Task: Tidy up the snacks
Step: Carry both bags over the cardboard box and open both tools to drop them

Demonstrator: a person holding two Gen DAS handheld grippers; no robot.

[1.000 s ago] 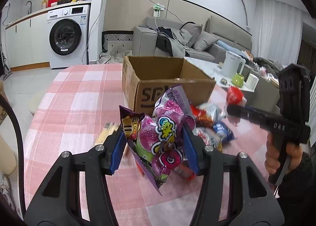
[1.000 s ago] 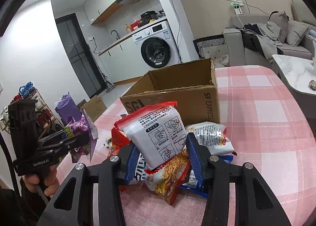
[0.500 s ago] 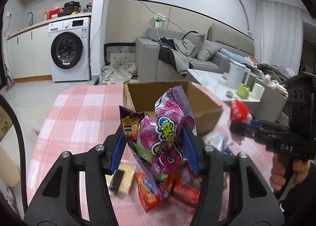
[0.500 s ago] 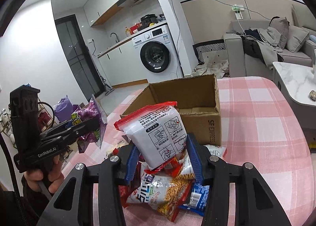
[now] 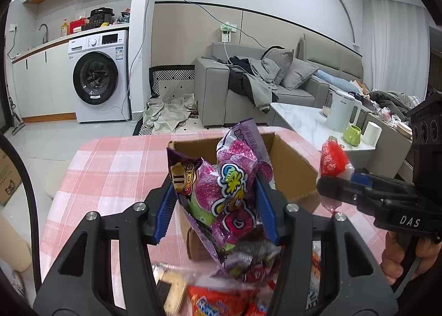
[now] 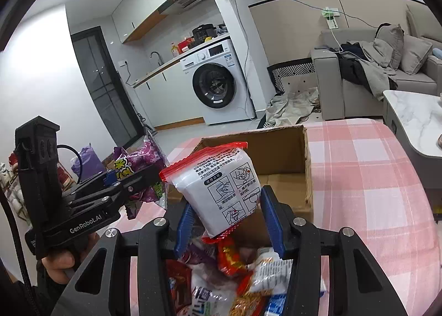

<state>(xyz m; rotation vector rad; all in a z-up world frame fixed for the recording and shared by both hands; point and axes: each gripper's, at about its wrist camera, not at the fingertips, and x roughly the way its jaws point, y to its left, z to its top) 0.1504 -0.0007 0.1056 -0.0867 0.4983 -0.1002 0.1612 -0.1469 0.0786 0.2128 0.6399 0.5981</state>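
My left gripper [image 5: 218, 205] is shut on a purple candy bag [image 5: 232, 191], held up in front of the open cardboard box [image 5: 292, 161]. My right gripper [image 6: 229, 219] is shut on a white packet with red edges [image 6: 223, 186], lifted just before the same box [image 6: 279, 156]. In the left wrist view the right gripper [image 5: 339, 191] comes in from the right with the red-edged packet [image 5: 331, 161]. In the right wrist view the left gripper [image 6: 138, 178] shows at left with the purple bag [image 6: 138, 161]. A pile of loose snack packets [image 6: 234, 283] lies on the table below both grippers.
The table carries a pink checked cloth [image 5: 110, 167]. A small biscuit pack [image 5: 171, 291] lies near its front edge. Beyond the table stand a washing machine [image 5: 99, 78], a grey sofa [image 5: 248, 89] and a marble side table [image 5: 304, 122] with a kettle and cups.
Both grippers have risen and moved toward the box with their packets still held. The snack pile has dropped lower in both views and the box's inside now shows.
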